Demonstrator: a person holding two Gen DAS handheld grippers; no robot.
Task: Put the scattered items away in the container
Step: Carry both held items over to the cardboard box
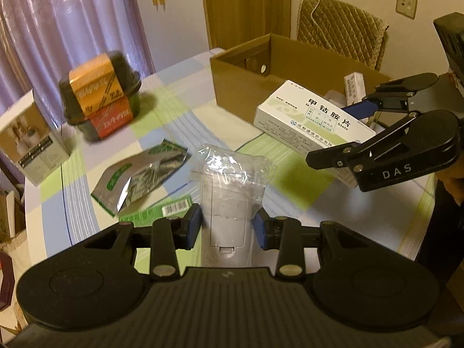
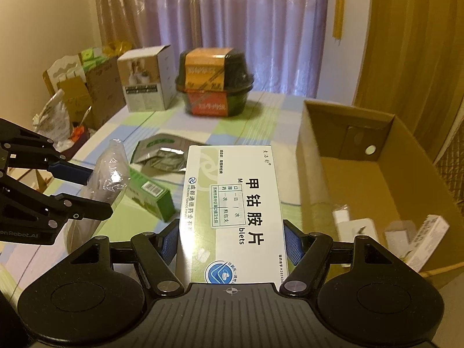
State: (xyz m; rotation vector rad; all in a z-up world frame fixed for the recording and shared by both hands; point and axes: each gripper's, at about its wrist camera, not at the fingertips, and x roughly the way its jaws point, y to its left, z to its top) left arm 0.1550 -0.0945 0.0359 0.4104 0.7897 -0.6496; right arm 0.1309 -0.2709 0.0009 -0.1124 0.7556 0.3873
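Left tongs (image 1: 227, 226): blue pads closed on a pale grey plastic device wrapped in clear film (image 1: 229, 191), held off the surface (image 1: 179, 110). The film bunches loosely above the device's top end. In the right wrist view the same wrapped device (image 2: 111, 171) sits between the left tongs' pads at the left edge of the frame.

Right tongs (image 2: 232, 242): pads pressed against both long sides of a white medicine box (image 2: 232, 203) with large printed characters, box pointing forward and lifted clear of the surface. In the left wrist view this box (image 1: 310, 119) hangs just in front of the near wall of the cardboard container (image 1: 240, 87), not yet over its opening.

Container: open-topped brown box at the right side of the surface, finger hole in the far wall. Inside, on the floor toward the near right corner, lie several small white cartons (image 2: 426, 237); the exact count is hard to tell, as they overlap and blur.

Still on the checked green, blue and white cloth:
- torn silver foil pouch (image 1: 139, 174) with green trim, lying flat, near centre.
- green carton with a barcode (image 2: 150, 197), just beside the pouch, partly hidden by the left tongs in the left wrist view.
- dark bowl-shaped food tub (image 1: 101, 98) with orange and red sleeve, far side.
- upright white and tan carton (image 1: 32, 139), near the tub, at the surface edge.

Purple curtain (image 2: 232, 29) behind the surface.
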